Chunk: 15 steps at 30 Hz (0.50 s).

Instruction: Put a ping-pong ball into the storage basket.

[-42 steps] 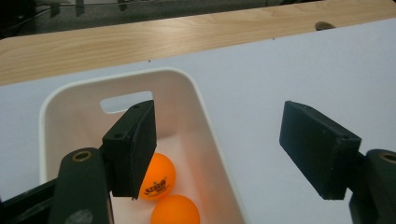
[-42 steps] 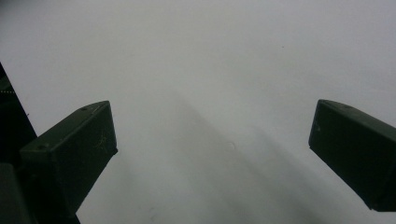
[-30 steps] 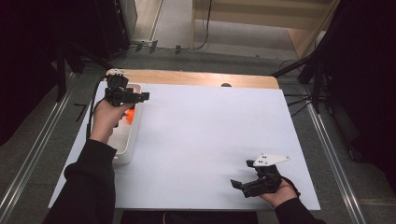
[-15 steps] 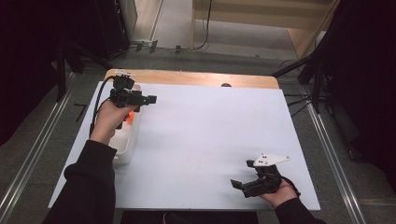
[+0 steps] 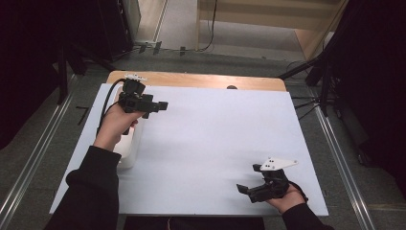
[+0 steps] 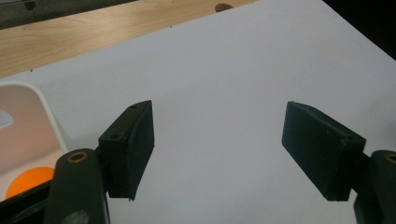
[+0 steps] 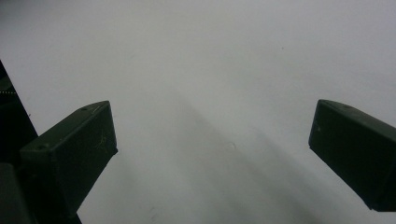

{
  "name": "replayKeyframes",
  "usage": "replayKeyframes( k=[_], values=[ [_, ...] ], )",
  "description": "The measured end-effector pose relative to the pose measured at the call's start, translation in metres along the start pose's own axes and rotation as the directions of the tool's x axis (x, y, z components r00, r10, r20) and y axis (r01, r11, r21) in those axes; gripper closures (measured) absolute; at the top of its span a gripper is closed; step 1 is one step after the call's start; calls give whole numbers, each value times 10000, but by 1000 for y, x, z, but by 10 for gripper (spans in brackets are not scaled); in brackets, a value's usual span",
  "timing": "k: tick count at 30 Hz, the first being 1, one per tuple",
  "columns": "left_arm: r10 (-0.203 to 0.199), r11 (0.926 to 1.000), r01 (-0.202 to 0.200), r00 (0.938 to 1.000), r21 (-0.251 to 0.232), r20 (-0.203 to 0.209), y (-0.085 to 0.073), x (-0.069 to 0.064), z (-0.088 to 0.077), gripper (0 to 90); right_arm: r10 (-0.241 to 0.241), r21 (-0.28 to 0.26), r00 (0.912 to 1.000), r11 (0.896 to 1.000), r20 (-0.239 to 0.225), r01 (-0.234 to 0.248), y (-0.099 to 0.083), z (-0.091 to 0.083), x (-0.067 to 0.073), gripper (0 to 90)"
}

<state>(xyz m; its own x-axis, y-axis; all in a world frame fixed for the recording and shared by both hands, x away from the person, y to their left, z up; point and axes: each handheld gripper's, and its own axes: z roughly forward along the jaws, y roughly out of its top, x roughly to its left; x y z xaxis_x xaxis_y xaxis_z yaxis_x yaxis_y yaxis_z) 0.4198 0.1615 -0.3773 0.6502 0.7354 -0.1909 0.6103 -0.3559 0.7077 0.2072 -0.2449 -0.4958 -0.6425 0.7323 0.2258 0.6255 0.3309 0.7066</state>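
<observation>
My left gripper (image 5: pixel 158 106) hangs over the back left of the white table sheet (image 5: pixel 215 143), jaws pointing right, open with nothing between them (image 6: pixel 219 154). Just under the hand stands a white tray (image 5: pixel 129 148); its rounded corner (image 6: pixel 28 121) shows in the left gripper view, with an orange ball (image 6: pixel 28 179) lying inside it. My right gripper (image 5: pixel 246 190) rests low near the front right edge of the sheet, jaws pointing left. It is open wide and empty (image 7: pixel 215 154), with bare white sheet beneath.
A strip of bare wooden tabletop (image 5: pixel 201 80) runs along the far edge beyond the sheet, with a small dark hole (image 5: pixel 232 87) in it. Metal rails (image 5: pixel 28 163) line the floor on both sides. A cable (image 5: pixel 107 103) trails from the left gripper.
My left gripper has risen from over the tray and swung right and toward the far edge, its jaws now out over the bare sheet. The right gripper has stayed put.
</observation>
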Motion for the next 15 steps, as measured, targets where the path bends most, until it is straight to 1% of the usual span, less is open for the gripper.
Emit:
replayKeyframes(
  k=[1,2,5,7,9,10,12,13,15],
  values=[
    [-11,10000,11,10000,1,29,0,-1,0,257,-40,-11,10000,10000,6,40,0,0,0,0],
    [74,9999,-75,9999,76,73,0,-2,0,258,-4,2,10000,10000,-7,4,0,0,0,0],
    [34,10000,-37,9994,92,340,-2,-4,2,257,1,-4,10000,10000,-23,-1,0,0,0,0],
    [167,9997,-174,9991,190,395,-3,-5,2,258,1,-1,10000,10000,-23,-1,0,0,0,0],
    [139,9998,-145,9989,128,443,-5,-6,3,257,-9,-9,10000,10000,-19,9,0,0,0,0],
    [171,9996,-182,9985,213,515,-5,-6,3,257,4,-21,10000,10000,-20,-4,0,0,0,0],
    [234,9993,-249,9983,271,532,-6,-6,3,257,15,-23,10000,10000,-25,-15,0,-1,0,0],
    [251,9994,-262,9985,210,496,-7,-7,4,257,-2,-23,10000,10000,-12,2,0,-1,0,0],
    [209,9995,-221,9984,229,518,-9,-8,3,257,0,-23,10000,10000,-9,0,0,-1,0,0]
  ],
)
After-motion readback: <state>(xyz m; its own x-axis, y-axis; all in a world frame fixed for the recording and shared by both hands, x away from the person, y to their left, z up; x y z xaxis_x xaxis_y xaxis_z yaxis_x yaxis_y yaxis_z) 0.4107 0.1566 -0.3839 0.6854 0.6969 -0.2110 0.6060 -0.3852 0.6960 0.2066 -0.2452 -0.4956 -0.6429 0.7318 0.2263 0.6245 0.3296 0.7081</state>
